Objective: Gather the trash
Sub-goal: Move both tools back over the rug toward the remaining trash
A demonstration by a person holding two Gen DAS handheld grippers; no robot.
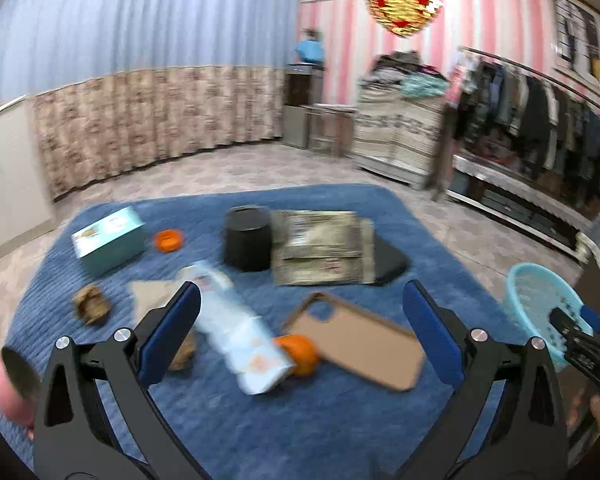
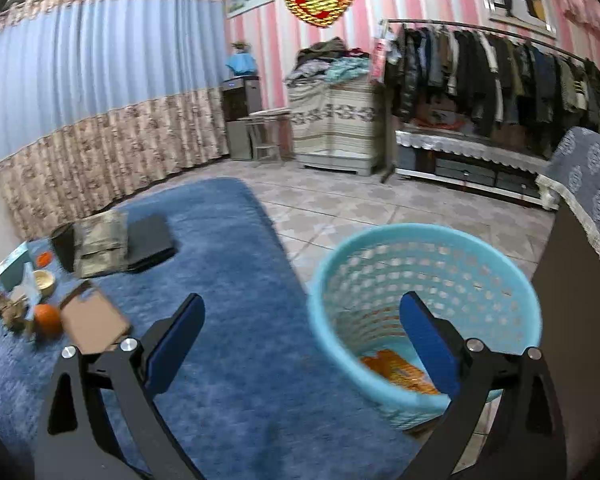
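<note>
Shaggy blue rug (image 2: 236,320) on tiled floor. Perforated turquoise plastic basket (image 2: 424,304) beside rug edge, orange wrapper (image 2: 396,372) inside. My right hand-held gripper (image 2: 304,344) spread apart, empty, before it. My left hand-held gripper (image 1: 300,336) also apart over crinkly white packet (image 1: 240,336), crumpled brown paper (image 1: 92,304), round orange (image 1: 302,354).

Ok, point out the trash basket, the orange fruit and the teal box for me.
trash basket (image 2: 342,258), right wrist view, on its blue rim.
orange fruit (image 1: 300,354), left wrist view, on its peel.
teal box (image 1: 114,254), left wrist view, on its front side.
</note>
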